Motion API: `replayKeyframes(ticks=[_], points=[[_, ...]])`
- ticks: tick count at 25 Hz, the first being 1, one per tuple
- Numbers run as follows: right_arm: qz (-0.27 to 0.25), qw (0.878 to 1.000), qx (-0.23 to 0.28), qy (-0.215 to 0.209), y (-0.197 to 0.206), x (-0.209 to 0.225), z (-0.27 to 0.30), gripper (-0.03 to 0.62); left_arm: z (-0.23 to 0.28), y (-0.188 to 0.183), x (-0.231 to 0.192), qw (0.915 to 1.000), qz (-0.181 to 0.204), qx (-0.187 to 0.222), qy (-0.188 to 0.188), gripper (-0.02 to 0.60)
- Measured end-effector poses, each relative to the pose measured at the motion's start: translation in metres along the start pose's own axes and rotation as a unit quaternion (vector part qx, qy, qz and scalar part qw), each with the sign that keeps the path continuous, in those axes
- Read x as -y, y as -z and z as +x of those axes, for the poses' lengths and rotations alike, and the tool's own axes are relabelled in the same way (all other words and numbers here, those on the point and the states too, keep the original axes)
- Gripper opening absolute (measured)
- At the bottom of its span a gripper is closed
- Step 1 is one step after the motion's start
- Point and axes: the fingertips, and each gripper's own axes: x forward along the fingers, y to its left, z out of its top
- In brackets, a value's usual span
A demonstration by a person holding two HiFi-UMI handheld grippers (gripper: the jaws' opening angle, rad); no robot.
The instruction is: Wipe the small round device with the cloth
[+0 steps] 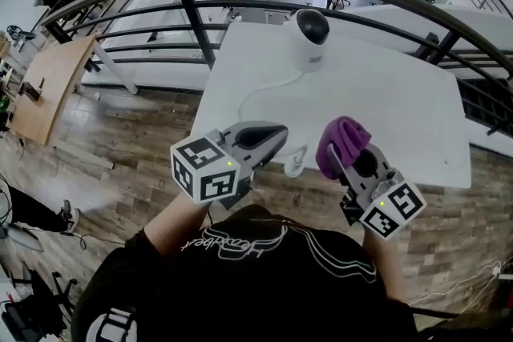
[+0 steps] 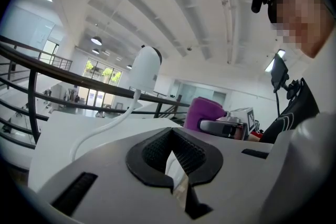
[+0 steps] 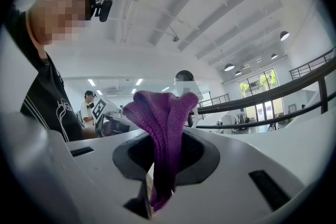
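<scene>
Left tool (image 1: pixel 276 136) is hovering at the near edge of the white surface (image 1: pixel 385 92), jaws fully together and gripping nothing. Right tool (image 1: pixel 346 160) is clamping the purple cloth (image 1: pixel 343 142), which is bunching up above its jaws. The small round device (image 1: pixel 309 36), white with a dark dome, is standing at the far side of the surface, well apart from the 2 tools. Its white cable (image 1: pixel 255 96) is trailing toward the near edge.
</scene>
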Motion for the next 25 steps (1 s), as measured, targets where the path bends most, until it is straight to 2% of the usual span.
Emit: replayKeyframes(ticks=[6, 11, 16, 20, 22, 25], points=[[0.001, 1.0, 0.003, 0.01, -0.007, 0.015, 0.013, 0.061, 0.004, -0.01, -0.025, 0.9995, 0.03, -0.008, -0.01, 0.009], [-0.004, 1.0, 0.003, 0.017, -0.015, 0.03, 0.03, 0.061, 0.018, -0.026, -0.05, 0.9967, 0.079, -0.013, -0.012, 0.012], [0.001, 1.0, 0.008, 0.027, -0.013, 0.038, 0.033, 0.061, 0.036, -0.039, -0.066, 0.998, 0.063, 0.001, 0.0, 0.145], [0.003, 0.999, 0.011, 0.037, -0.013, 0.049, 0.036, 0.061, 0.049, -0.056, -0.08, 0.9986, 0.042, 0.032, 0.009, 0.226], [0.005, 0.999, 0.01, 0.043, -0.012, 0.052, 0.037, 0.061, 0.053, -0.063, -0.083, 0.9981, 0.043, 0.042, 0.009, 0.253], [0.008, 0.999, 0.01, 0.047, -0.011, 0.055, 0.036, 0.061, 0.058, -0.067, -0.085, 0.9975, 0.053, 0.046, 0.008, 0.262]])
